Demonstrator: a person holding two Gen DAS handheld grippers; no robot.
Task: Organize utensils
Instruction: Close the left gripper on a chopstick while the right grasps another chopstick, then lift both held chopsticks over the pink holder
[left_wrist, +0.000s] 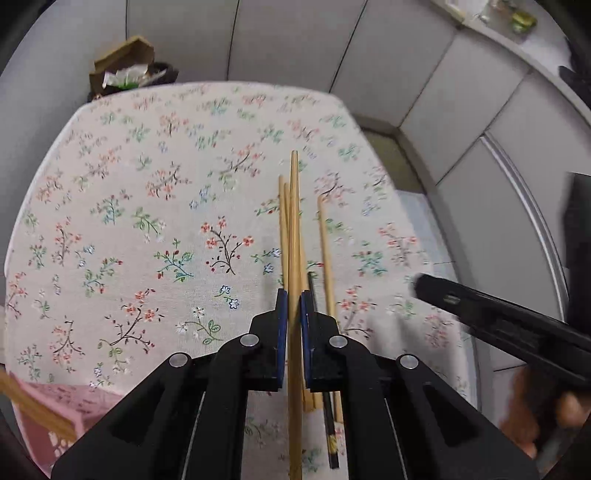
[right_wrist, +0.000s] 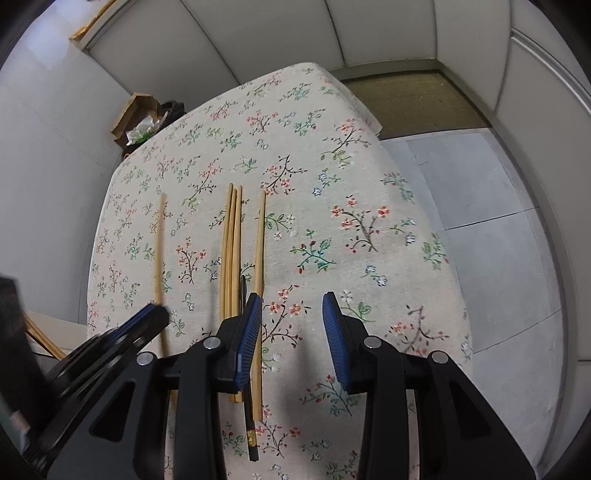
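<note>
On the counter (right_wrist: 332, 177) most of the sorting is left, I judge: a bundle (right_wrist: 231, 251) of bamboo chopsticks, a lone one (right_wrist: 260, 240) beside it and a black chopstick (right_wrist: 249, 424) lie loose (no holder in clear view). My left gripper (left_wrist: 293, 306) is clenched on one chopstick (left_wrist: 294, 221). My right gripper (right_wrist: 291, 314) hangs released, empty, just beside the pile.
</note>
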